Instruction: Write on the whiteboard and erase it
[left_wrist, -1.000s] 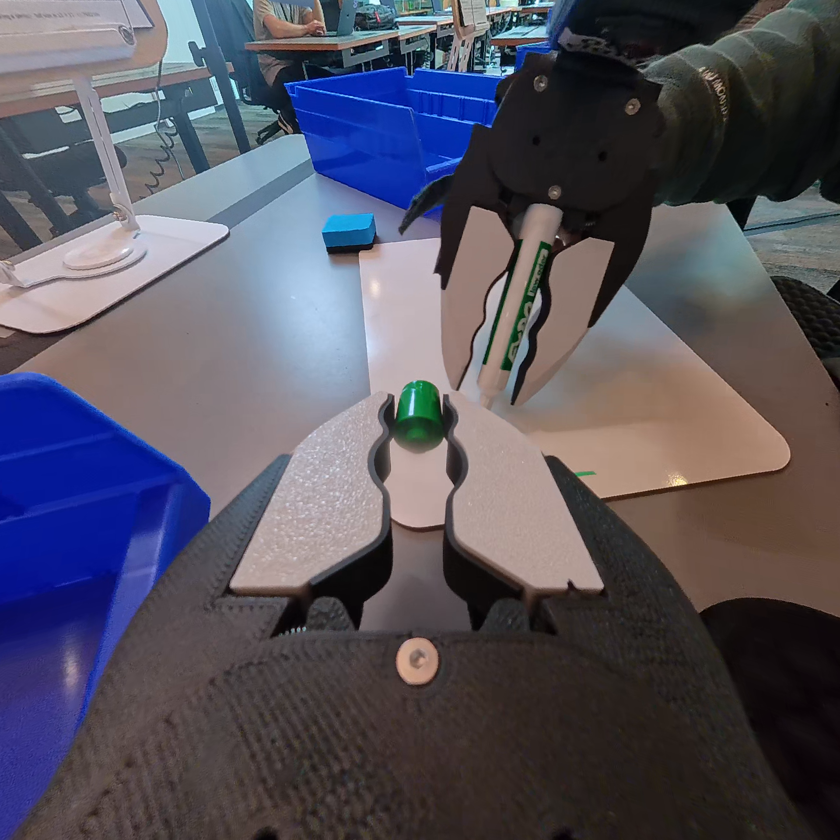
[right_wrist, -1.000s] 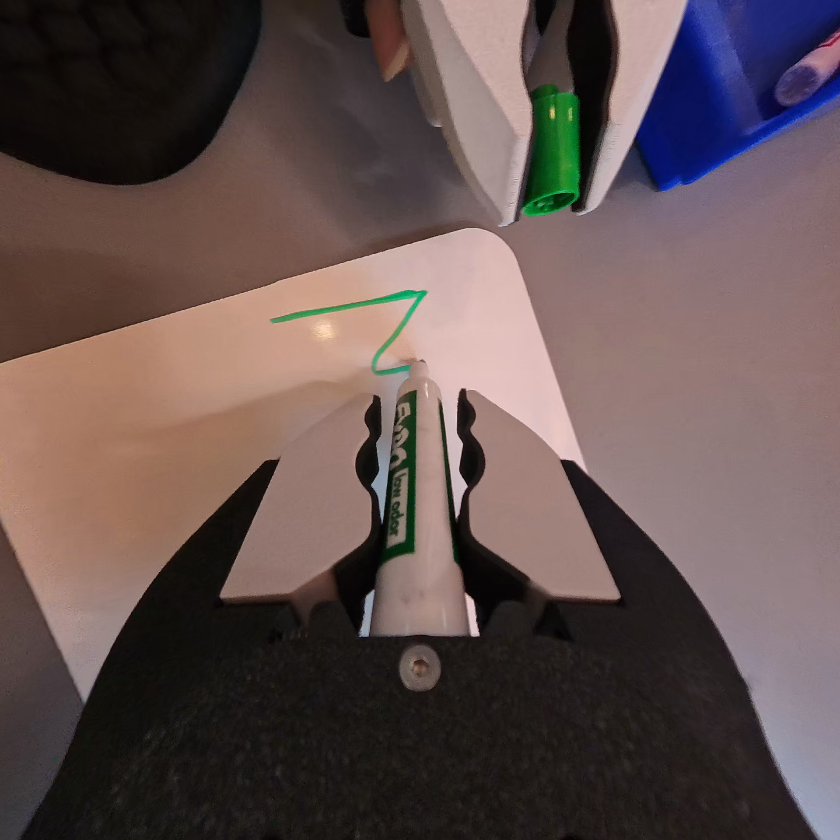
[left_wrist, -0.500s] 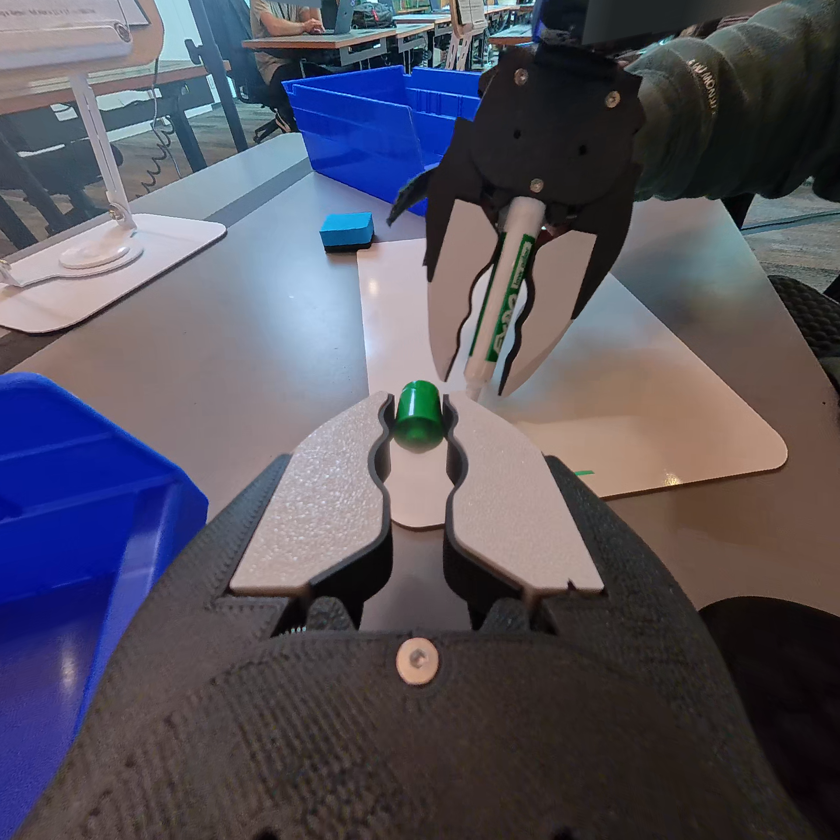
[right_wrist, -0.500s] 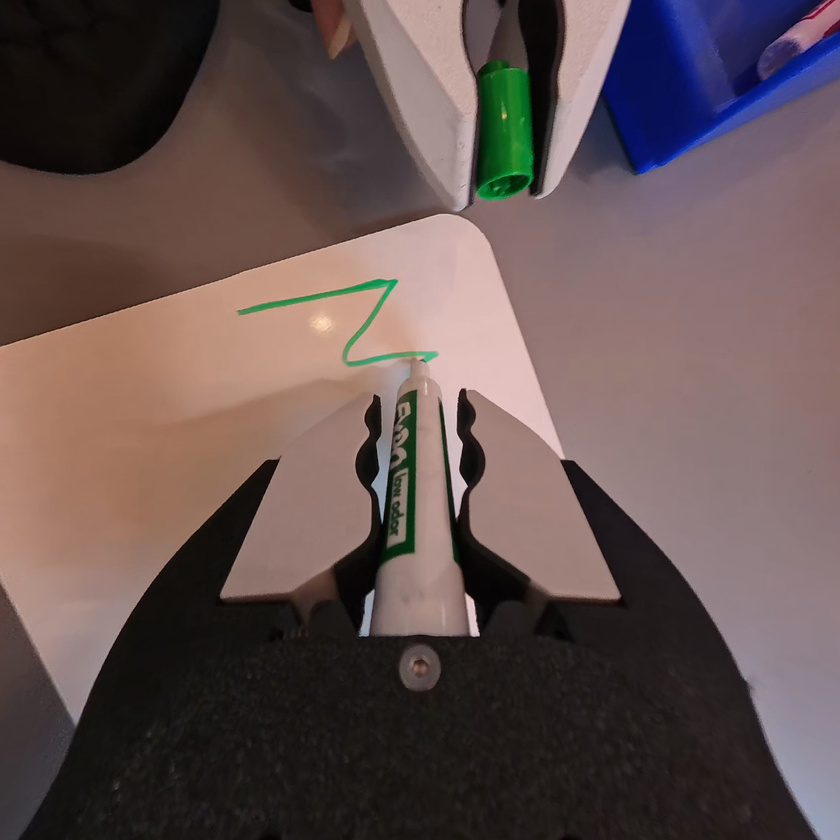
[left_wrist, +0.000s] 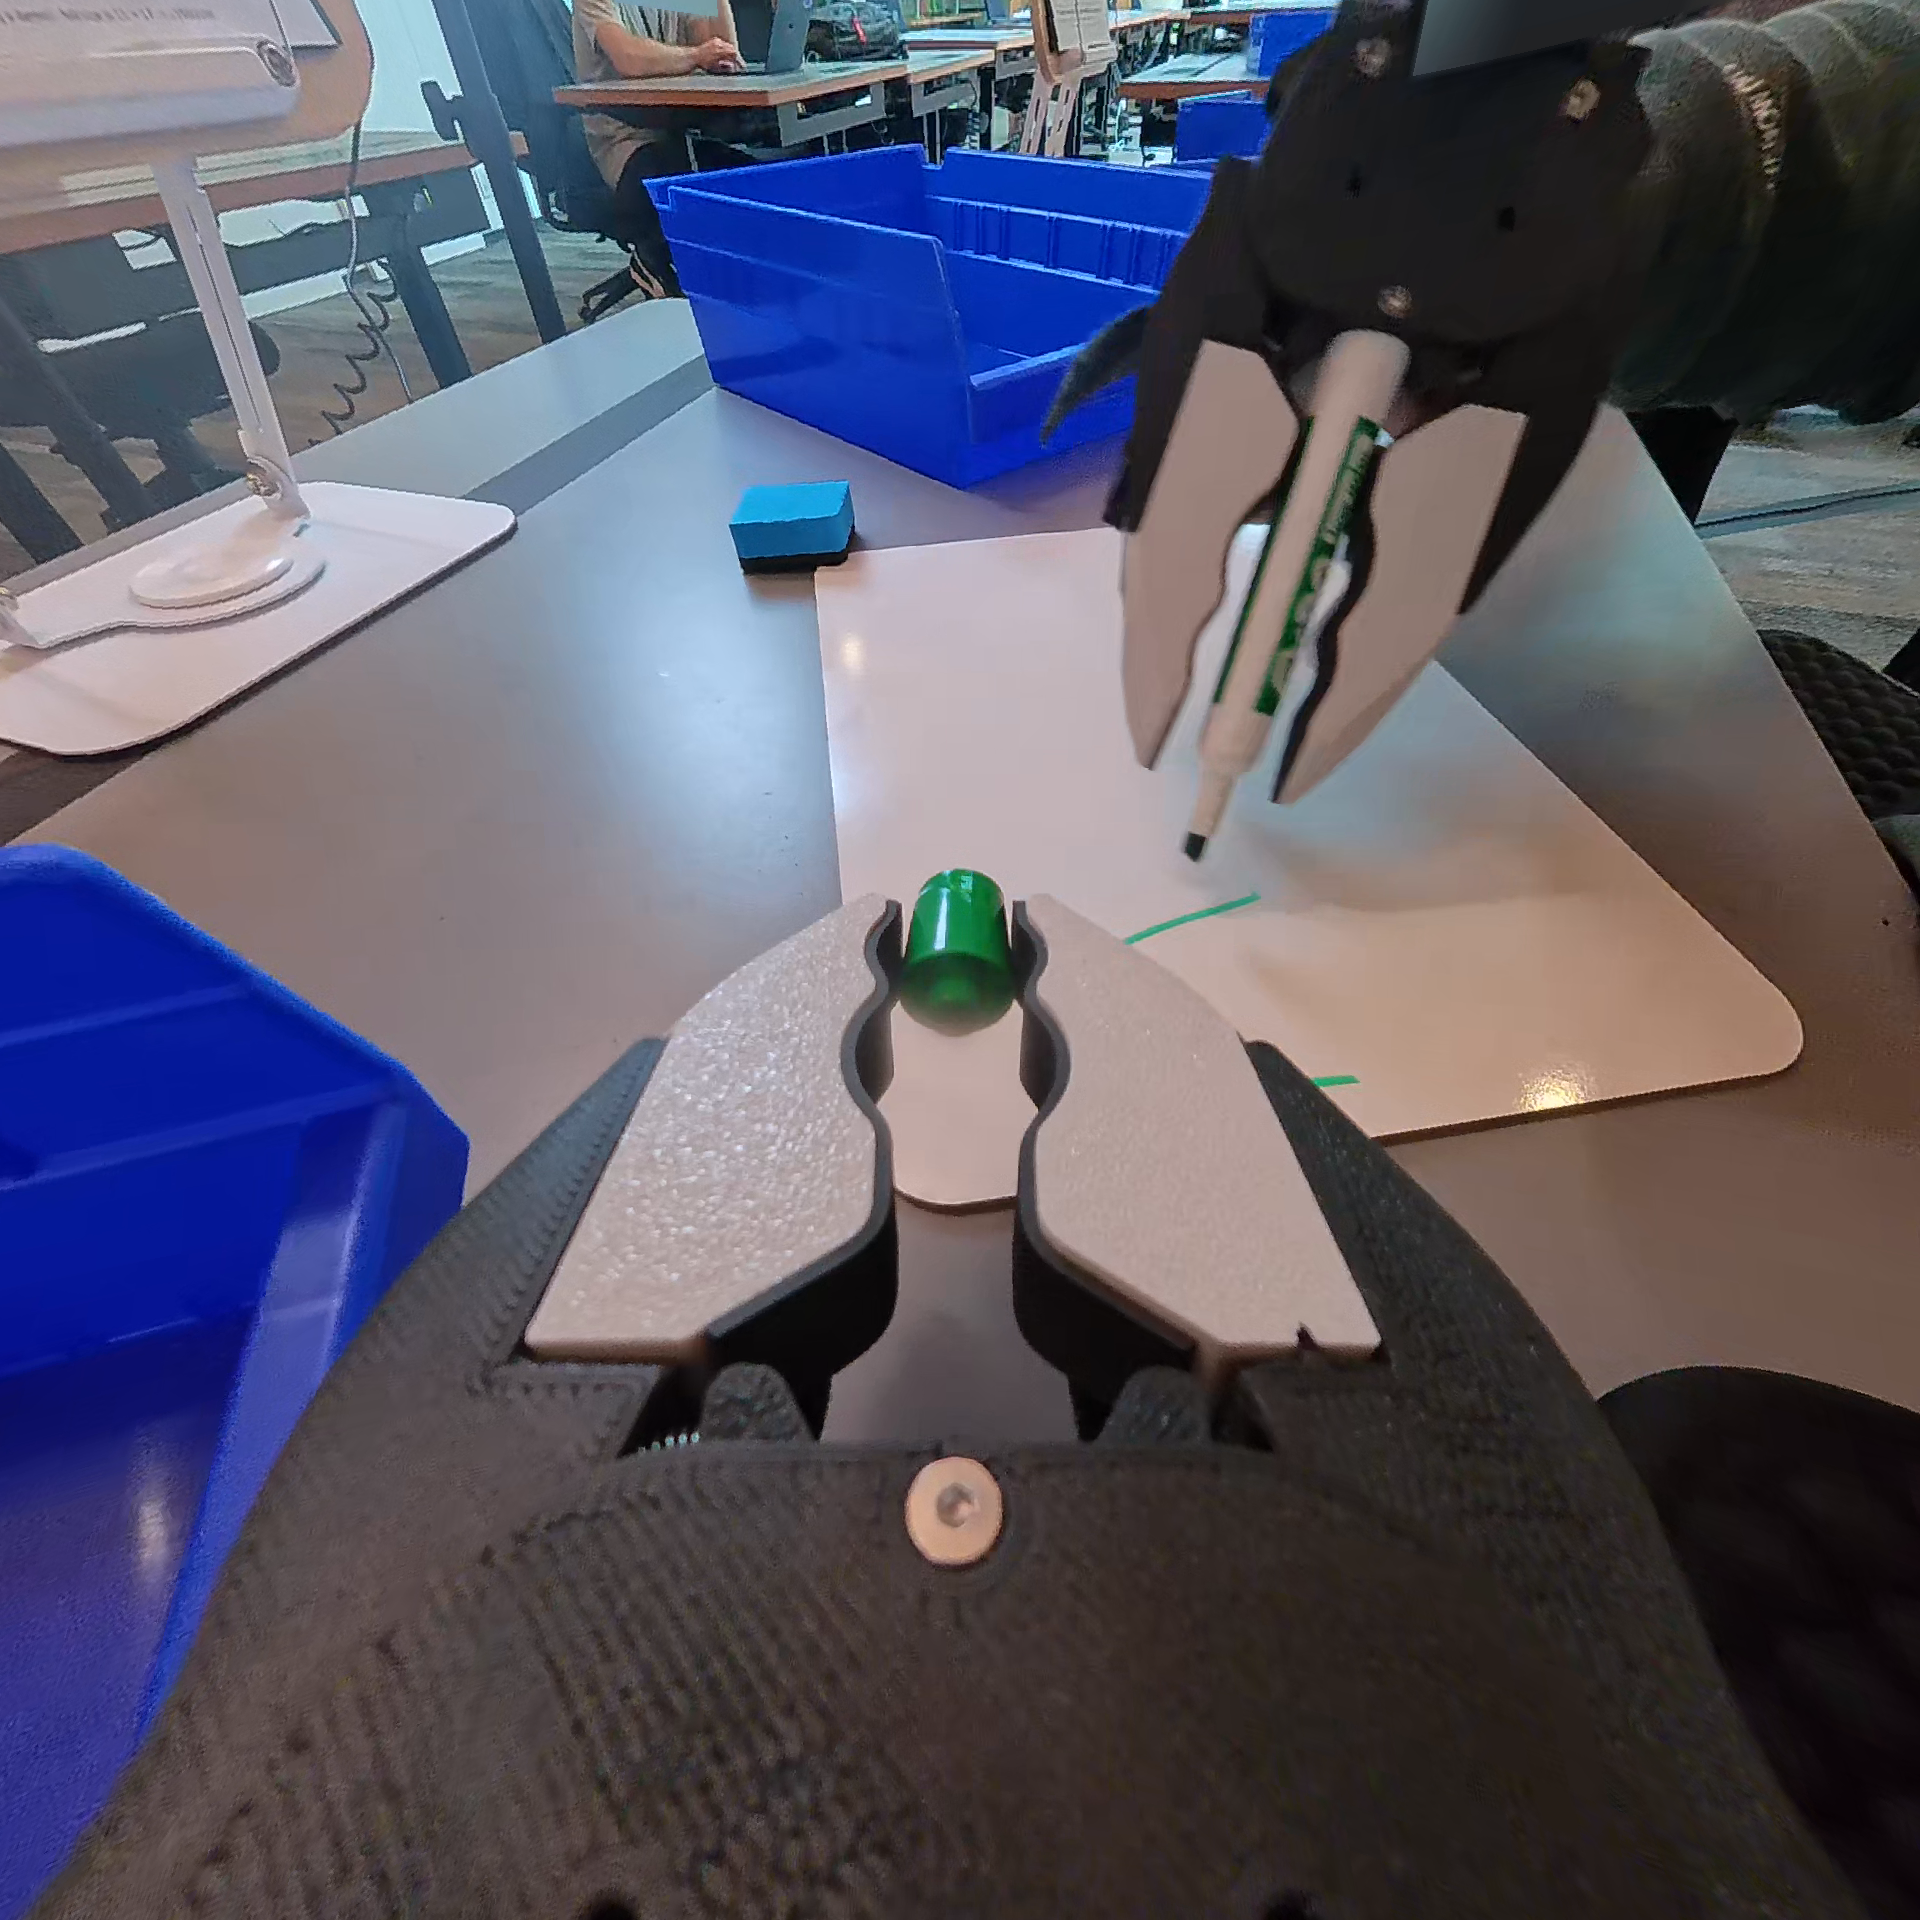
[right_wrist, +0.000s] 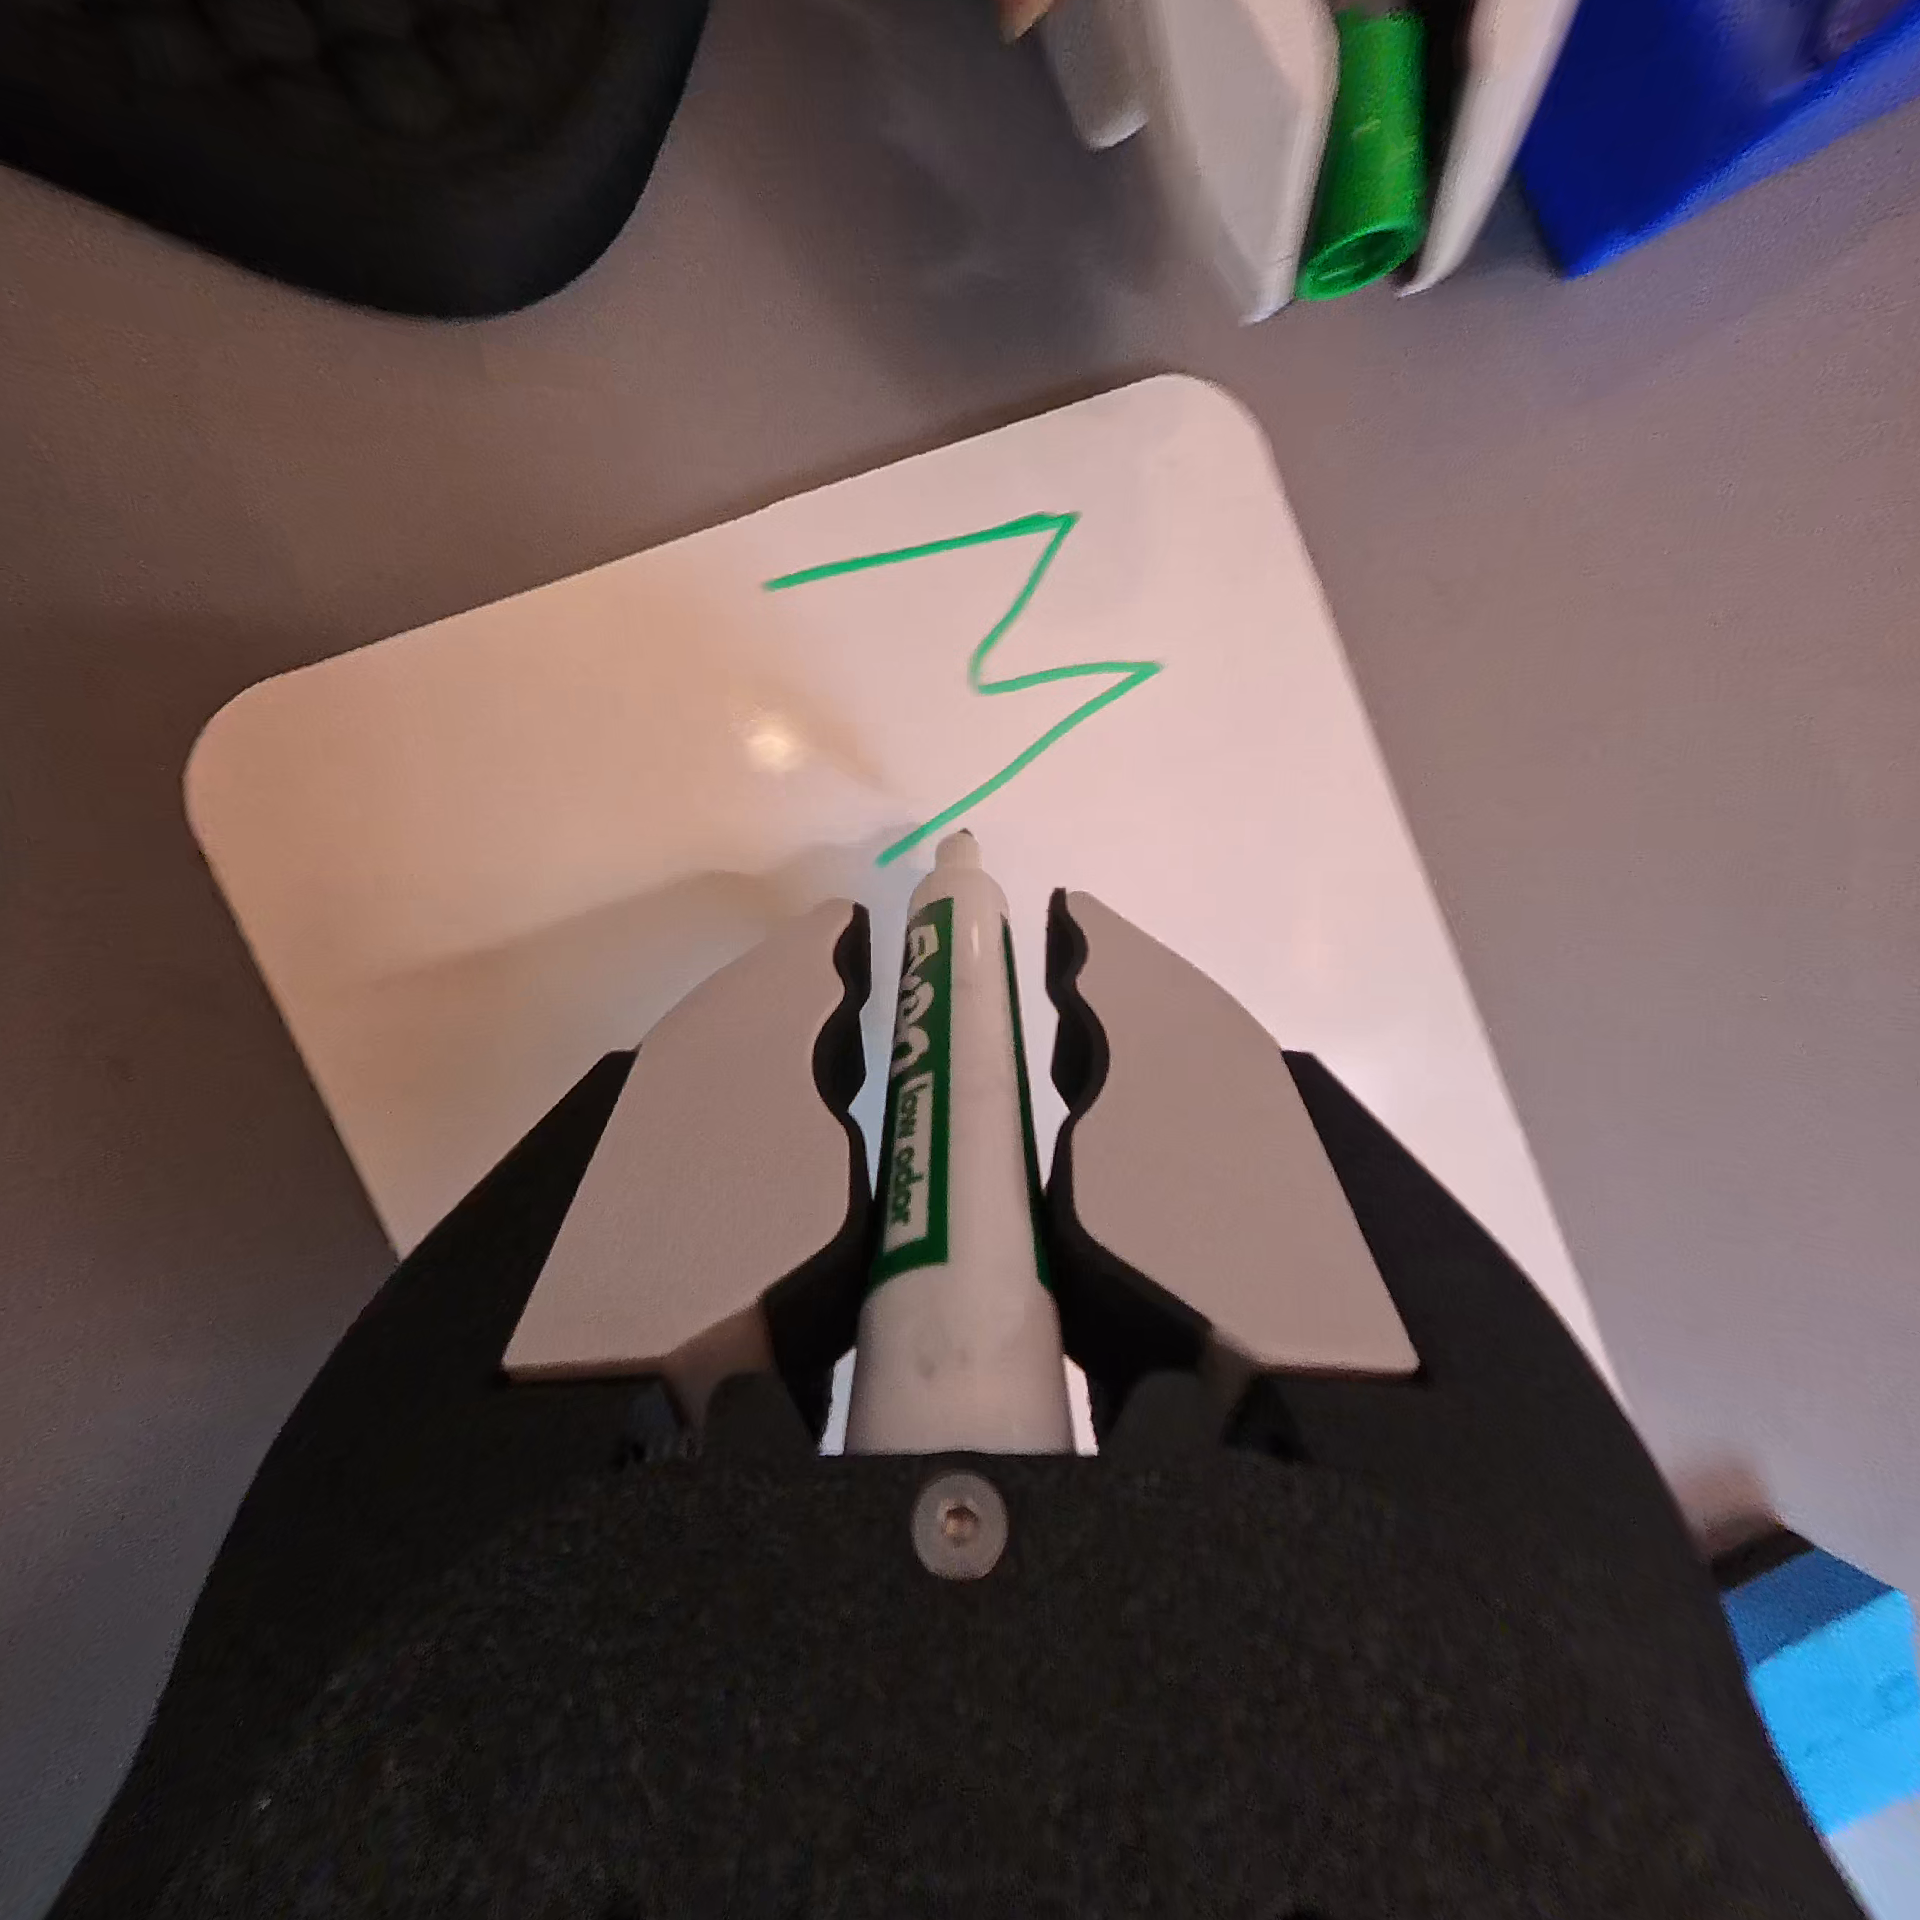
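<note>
Writing looks done: your right tool (right_wrist: 956, 904) clenches the marker (right_wrist: 961, 1122) above the whiteboard's (right_wrist: 520, 831) green zigzag (right_wrist: 1039, 675), left tool (left_wrist: 956, 920) grips the cap (left_wrist: 954, 961); recapping and the eraser (left_wrist: 792, 525) remain.

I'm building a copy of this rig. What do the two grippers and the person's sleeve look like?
Both the left gripper and right gripper have black textured bodies, a silver screw at the centre, and pale grey fingers with wavy black inner edges. The sleeve is dark grey-green.
</note>
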